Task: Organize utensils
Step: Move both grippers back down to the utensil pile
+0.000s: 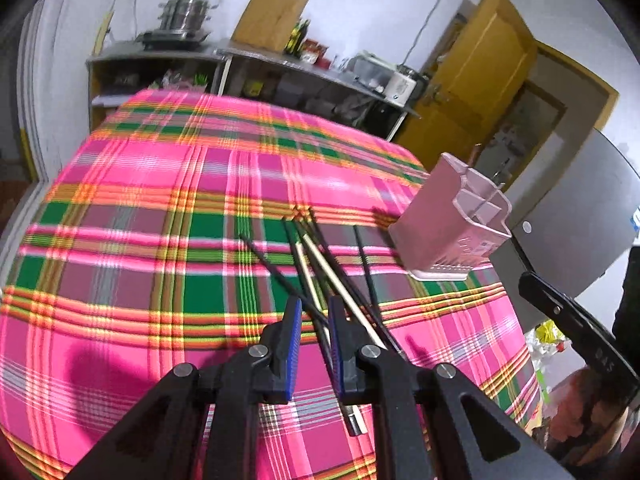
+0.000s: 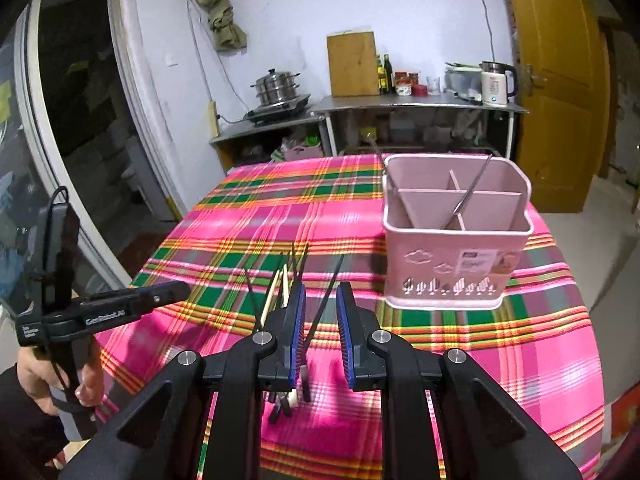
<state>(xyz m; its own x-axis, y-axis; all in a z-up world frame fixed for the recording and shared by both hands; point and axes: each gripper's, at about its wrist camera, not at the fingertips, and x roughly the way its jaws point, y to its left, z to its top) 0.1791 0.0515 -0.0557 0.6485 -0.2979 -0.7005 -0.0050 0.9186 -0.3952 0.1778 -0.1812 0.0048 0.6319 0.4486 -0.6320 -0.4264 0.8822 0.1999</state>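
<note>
1. Bench [image 1: 132, 208]: covered by a pink, green and orange plaid cloth. All task items rest on it.
2. Left gripper [image 1: 314, 312]: positioned over the near part of the bench, above the chopstick group. Its jaws stand apart, with a visible gap between the blue pads [image 1: 294, 332]. No chopstick is clamped; the sticks seen in the gap lie on the cloth below. In the right wrist view the left gripper [image 2: 180, 289] enters from the left edge, held by the person's hand [image 2: 40, 376].
3. Chopsticks [image 1: 320, 264]: a loose group of black sticks and pale wooden sticks lying flat on the cloth, partly crossed, tips pointing toward the far side of the bench. One black stick lies slightly apart on the right of the group, nearer the holder.
4. Right gripper [image 2: 321, 300]: positioned over the near ends of the chopsticks [image 2: 276, 296]. Its jaws stand apart; one black stick shows in the gap, lying on the cloth, not clamped.
5. Pink utensil holder [image 2: 454, 256]: upright on the bench, right of the chopsticks and apart from them. Partitions divide it into compartments. A thin metal utensil [image 2: 466, 194] leans inside; which compartment holds it cannot be told.
</note>
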